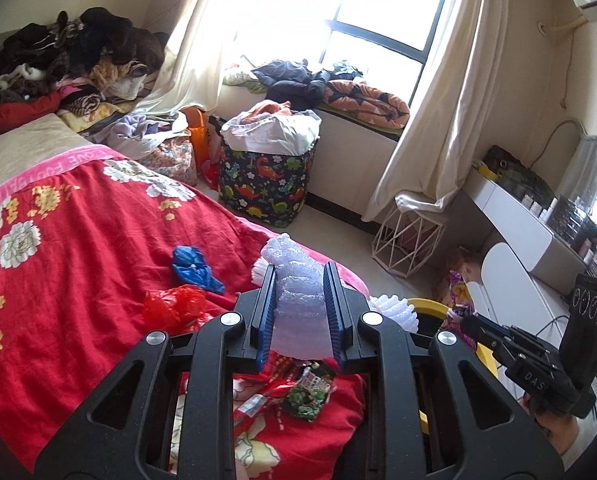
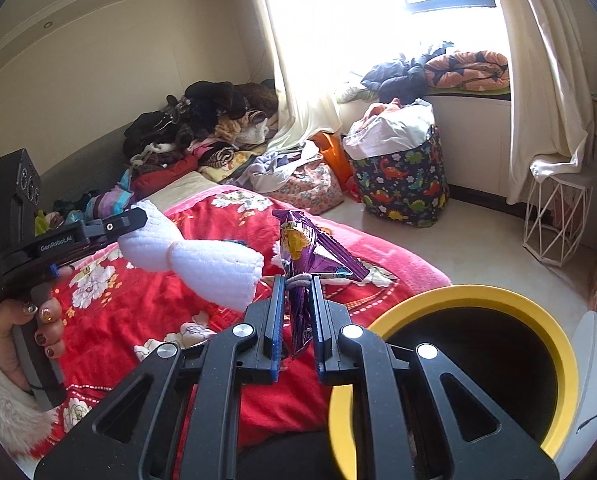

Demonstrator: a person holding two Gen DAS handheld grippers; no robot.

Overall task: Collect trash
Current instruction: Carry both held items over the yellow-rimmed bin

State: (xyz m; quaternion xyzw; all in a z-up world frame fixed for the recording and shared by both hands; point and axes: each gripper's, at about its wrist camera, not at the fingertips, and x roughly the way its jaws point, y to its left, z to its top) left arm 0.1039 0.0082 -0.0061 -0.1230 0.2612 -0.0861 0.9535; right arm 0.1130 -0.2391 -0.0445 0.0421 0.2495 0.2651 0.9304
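My left gripper is shut on a piece of white foam wrap and holds it above the red bedspread; it also shows in the right wrist view. My right gripper is shut on a purple snack wrapper, just left of a bin with a yellow rim. On the bedspread lie a blue plastic bag, a red plastic bag and a green snack wrapper.
A dinosaur-print laundry basket stands by the window. A white wire stool and a white desk are to the right. Clothes are piled at the bed's far end. The floor is pale tile.
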